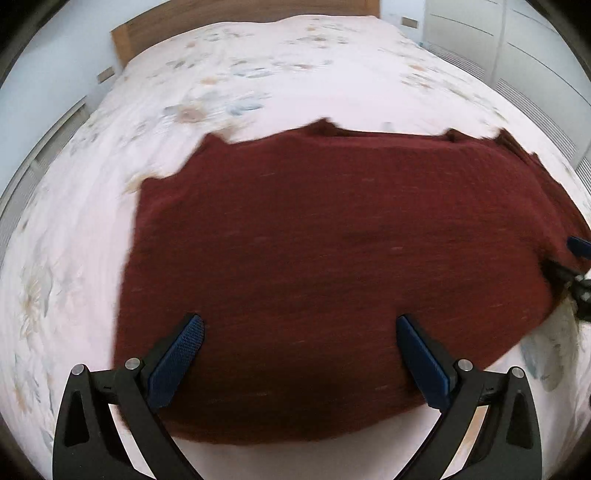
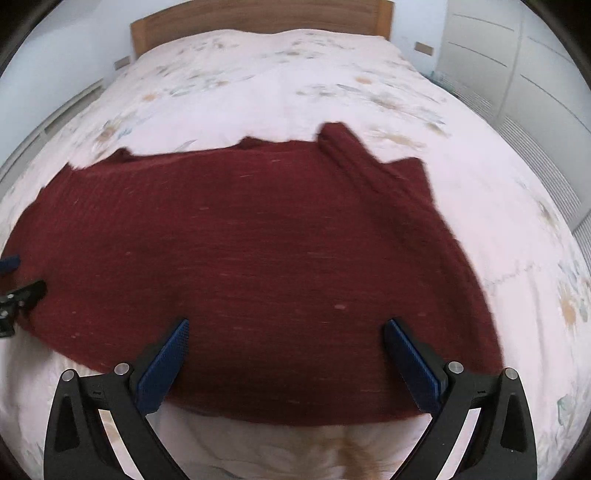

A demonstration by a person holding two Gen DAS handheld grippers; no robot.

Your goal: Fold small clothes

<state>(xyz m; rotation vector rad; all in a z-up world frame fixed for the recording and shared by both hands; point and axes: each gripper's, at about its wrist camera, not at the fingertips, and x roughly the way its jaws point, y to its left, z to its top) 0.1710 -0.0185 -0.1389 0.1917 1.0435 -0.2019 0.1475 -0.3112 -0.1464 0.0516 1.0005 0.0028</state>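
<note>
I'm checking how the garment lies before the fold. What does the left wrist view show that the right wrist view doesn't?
Only the left wrist view shows the dark red knitted garment's straight left side edge on the floral white bedspread. Only the right wrist view shows the long folded sleeve lying diagonally along its right side. Both show the wooden headboard and an open hand-held gripper over the near hem: left hand-held gripper, right hand-held gripper.

Each tool (image 1: 300, 325) (image 2: 286, 328) has black triangular cut-out arms, silver round screws and blue textured pads (image 1: 177, 360).
</note>
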